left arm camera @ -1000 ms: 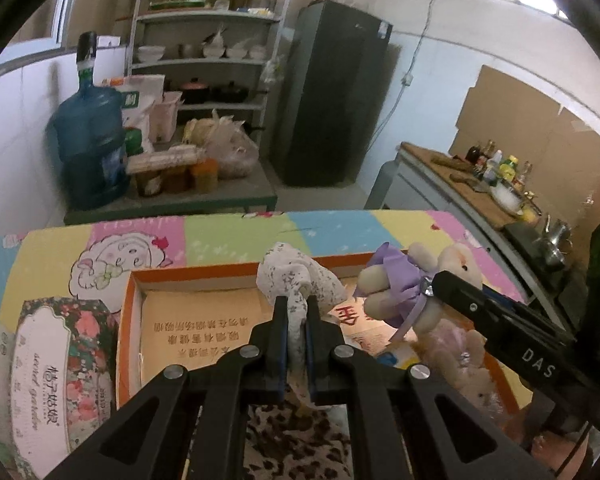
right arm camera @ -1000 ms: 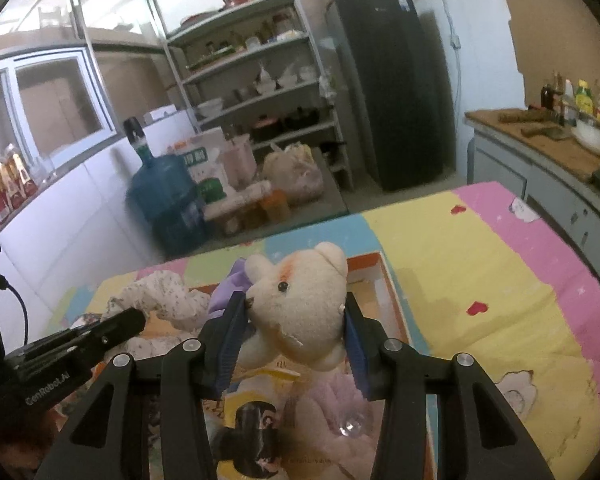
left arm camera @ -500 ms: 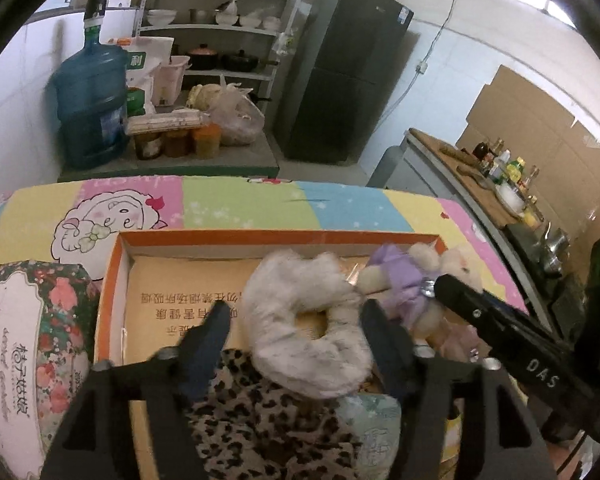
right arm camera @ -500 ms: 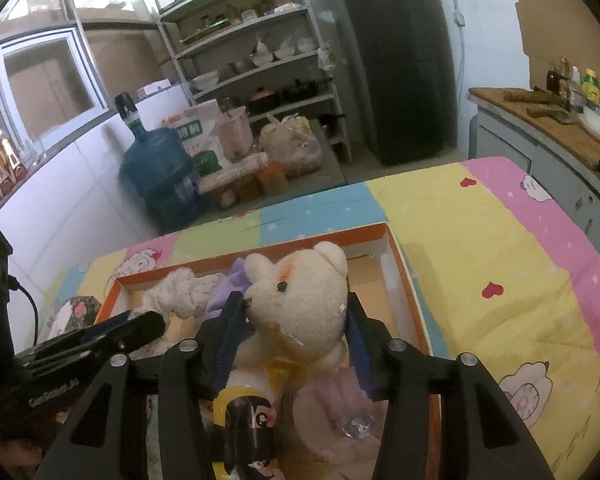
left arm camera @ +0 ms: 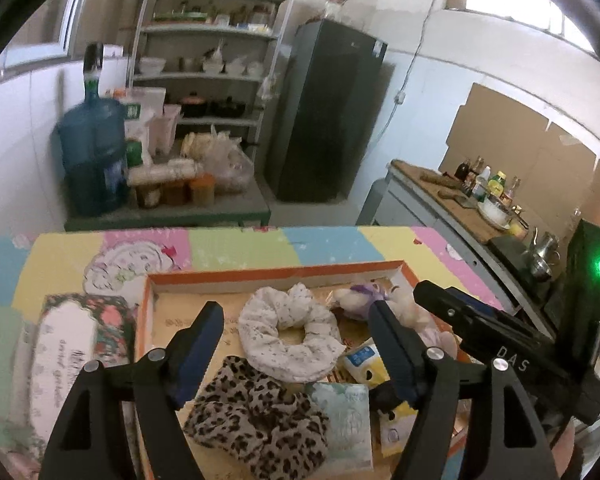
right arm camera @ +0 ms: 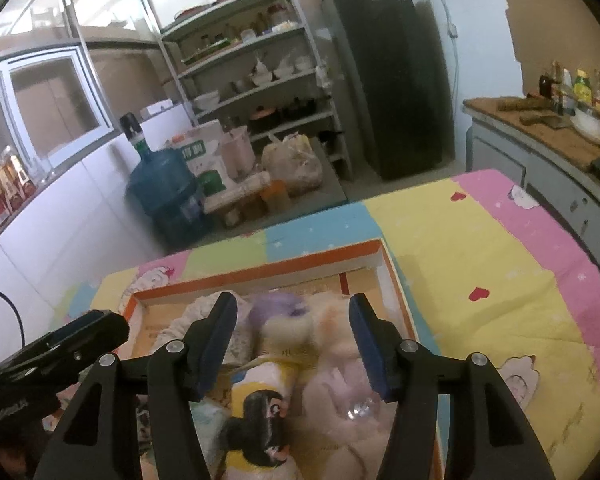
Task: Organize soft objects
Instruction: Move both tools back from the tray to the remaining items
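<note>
Everything here is placed relative to the orange-rimmed box (left arm camera: 276, 274) lying on the patchwork mat (right arm camera: 480, 248). Nearest the left camera, the left gripper (left arm camera: 296, 344) hangs over the box's near end with its jaws spread wide and nothing between the pads; they have just been opening, and the white scrunchie (left arm camera: 290, 334) lies free on the box floor below them, which suggests it has been let go there. A leopard-print scrunchie (left arm camera: 256, 420) sits at the box's near edge, touching the white one, so like goes with like. Over the box's right half the right gripper (right arm camera: 292, 340) also stands open, its jaws having just widened, and the cream teddy bear (right arm camera: 340, 344) rests blurred beneath them, clear of the pads, beside a yellow doll with a black head (right arm camera: 260, 420). Soft toys seem gathered on that side, hair ties on the other. The right gripper's body, seen from the left camera, carries the letters "DAS" (left arm camera: 510, 360). Left of the box lies a floral packet (left arm camera: 72, 356) whose writing is too blurred to read. Far beyond the box stand a blue water jug (left arm camera: 92, 160), shelves (left arm camera: 212, 76) and a dark fridge (left arm camera: 328, 120)
</note>
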Available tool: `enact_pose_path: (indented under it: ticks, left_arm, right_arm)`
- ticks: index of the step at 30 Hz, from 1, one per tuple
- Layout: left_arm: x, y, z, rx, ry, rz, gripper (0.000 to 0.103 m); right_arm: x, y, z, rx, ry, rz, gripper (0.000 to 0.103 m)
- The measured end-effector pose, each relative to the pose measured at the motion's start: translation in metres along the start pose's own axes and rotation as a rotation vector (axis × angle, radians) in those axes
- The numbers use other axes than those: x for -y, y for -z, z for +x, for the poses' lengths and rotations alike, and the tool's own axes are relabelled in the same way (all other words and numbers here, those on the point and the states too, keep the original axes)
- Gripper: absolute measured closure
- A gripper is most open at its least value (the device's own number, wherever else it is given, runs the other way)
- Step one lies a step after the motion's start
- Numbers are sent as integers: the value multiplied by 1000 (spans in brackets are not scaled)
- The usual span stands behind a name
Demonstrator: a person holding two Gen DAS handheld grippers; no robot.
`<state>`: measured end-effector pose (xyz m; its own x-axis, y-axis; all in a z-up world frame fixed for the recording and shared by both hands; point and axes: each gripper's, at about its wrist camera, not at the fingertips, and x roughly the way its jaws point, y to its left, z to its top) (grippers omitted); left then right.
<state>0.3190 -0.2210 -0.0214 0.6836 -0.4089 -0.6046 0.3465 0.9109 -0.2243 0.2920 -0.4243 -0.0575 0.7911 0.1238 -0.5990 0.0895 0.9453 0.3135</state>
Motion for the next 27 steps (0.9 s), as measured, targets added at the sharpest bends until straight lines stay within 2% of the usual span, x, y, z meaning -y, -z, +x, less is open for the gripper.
enact_pose_path:
  ticks: [10,18,21,24,27]
  left_arm:
    - [-4,6,-74,163,-57,87,29]
    - [-35,24,-148,282,-131,121,29]
    - [-52,34,-169,299,-140,103,29]
    - [-69,46,-188,315,-155,86,29]
    - [-88,60,-207,328,-181,73,29]
  right_arm:
    - [-46,16,-65,107,-14,-78,43]
    - [-101,51,-123,184,-105,-144,43]
    - [-122,68,-135,184,-142,-172,42]
    - [-141,87,-140,169,-170,-196,35]
    - [-155,109,-137,142,-188,-221,34]
